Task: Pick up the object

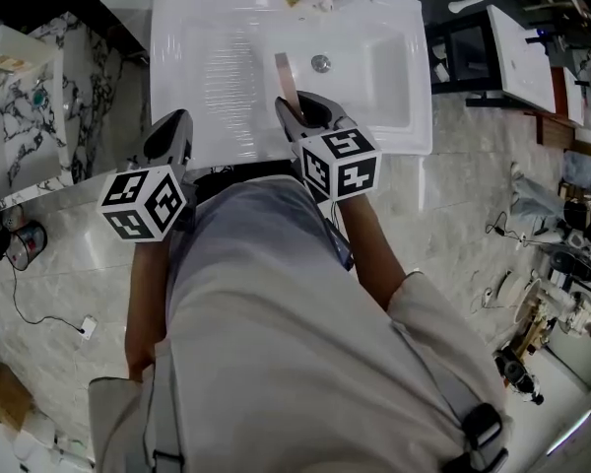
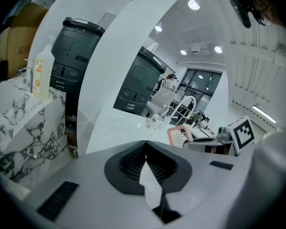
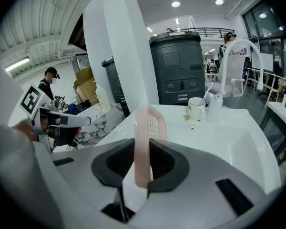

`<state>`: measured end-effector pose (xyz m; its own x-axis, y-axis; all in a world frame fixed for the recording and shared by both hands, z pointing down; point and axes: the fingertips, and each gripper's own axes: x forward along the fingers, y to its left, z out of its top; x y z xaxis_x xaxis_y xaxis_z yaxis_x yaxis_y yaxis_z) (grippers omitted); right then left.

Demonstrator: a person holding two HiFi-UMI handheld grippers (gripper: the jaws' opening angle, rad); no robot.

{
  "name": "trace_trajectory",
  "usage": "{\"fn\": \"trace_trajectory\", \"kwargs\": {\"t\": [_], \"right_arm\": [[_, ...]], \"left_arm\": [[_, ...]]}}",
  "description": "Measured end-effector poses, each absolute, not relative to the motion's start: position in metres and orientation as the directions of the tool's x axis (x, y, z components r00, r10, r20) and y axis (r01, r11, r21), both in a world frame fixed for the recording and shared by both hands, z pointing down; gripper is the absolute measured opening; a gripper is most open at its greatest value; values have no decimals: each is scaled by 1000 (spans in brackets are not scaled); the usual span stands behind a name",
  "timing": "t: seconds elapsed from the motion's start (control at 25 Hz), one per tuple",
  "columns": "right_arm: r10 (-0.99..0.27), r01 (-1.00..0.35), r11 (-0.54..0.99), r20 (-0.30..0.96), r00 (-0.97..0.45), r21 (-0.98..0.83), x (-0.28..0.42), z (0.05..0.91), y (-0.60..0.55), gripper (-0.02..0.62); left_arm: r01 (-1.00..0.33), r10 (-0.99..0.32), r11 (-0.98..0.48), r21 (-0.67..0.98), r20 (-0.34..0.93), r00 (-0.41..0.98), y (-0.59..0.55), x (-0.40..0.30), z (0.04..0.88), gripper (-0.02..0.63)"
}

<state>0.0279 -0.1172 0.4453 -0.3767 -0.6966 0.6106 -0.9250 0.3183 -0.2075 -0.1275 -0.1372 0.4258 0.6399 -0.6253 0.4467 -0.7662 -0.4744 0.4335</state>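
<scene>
A pink slotted tray (image 1: 285,75) stands on edge over the white sink (image 1: 177,28), and my right gripper (image 1: 297,114) is shut on its near end. In the right gripper view the pink tray (image 3: 148,128) rises narrow and upright from between the dark pads (image 3: 168,165) of my right gripper (image 3: 142,162). My left gripper (image 1: 168,134) hovers at the sink's front left edge. Its jaws meet at the tips with nothing between them (image 2: 145,148). The left gripper view also shows the pink tray (image 2: 179,136) off to the right.
A white mug (image 3: 197,109) and a curved faucet (image 3: 238,56) stand at the sink's back rim, with the drain (image 1: 321,63) in the basin. A marble-patterned counter (image 1: 39,116) lies left of the sink. Cables and clutter (image 1: 552,264) cover the floor at right.
</scene>
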Motion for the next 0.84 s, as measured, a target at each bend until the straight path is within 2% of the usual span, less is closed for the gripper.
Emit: {"fn": "trace_trajectory", "kwargs": {"t": [0.84], "right_arm": [[-631,-925,323,682,-369,-201,35,464,-97,86]], "left_arm": [[-765,-582,-488,422,496,645,-131,-107,439,2]]}}
